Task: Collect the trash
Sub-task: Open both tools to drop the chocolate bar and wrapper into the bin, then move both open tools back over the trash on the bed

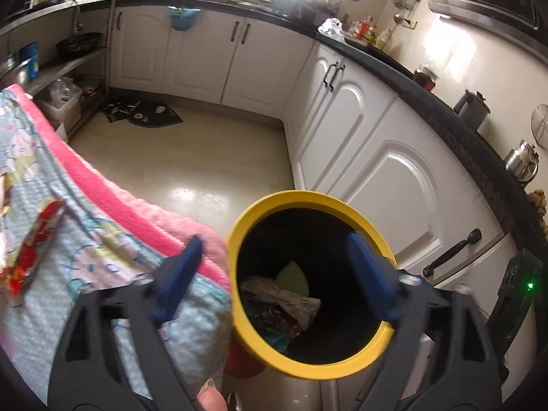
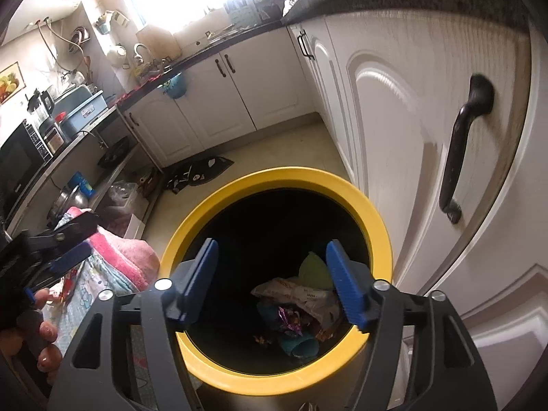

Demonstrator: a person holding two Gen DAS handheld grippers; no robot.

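Observation:
A yellow-rimmed bin (image 1: pixel 239 229) (image 2: pixel 376 219) with a dark inside stands on the floor beside the white cabinets. In it lie a crumpled paper wrapper (image 1: pixel 284 298) (image 2: pixel 301 294), a pale green piece (image 2: pixel 313 270), a purple foil wrapper (image 2: pixel 289 318) and a teal cup (image 2: pixel 301 344). My left gripper (image 1: pixel 274 243) is open wide at the bin's near-left rim, nothing between its blue pads. My right gripper (image 2: pixel 272 246) hangs open over the bin's mouth, also empty. A red wrapper (image 1: pixel 34 243) lies on the patterned cloth (image 1: pixel 85 239) to the left.
The cloth-covered surface with a pink towel (image 1: pixel 137 212) touches the bin's left side. White cabinet doors (image 1: pixel 376 157) with a black handle (image 2: pixel 459 157) stand close on the right. A dark mat (image 1: pixel 144 113) lies on the tiled floor farther off. Open shelves run along the left.

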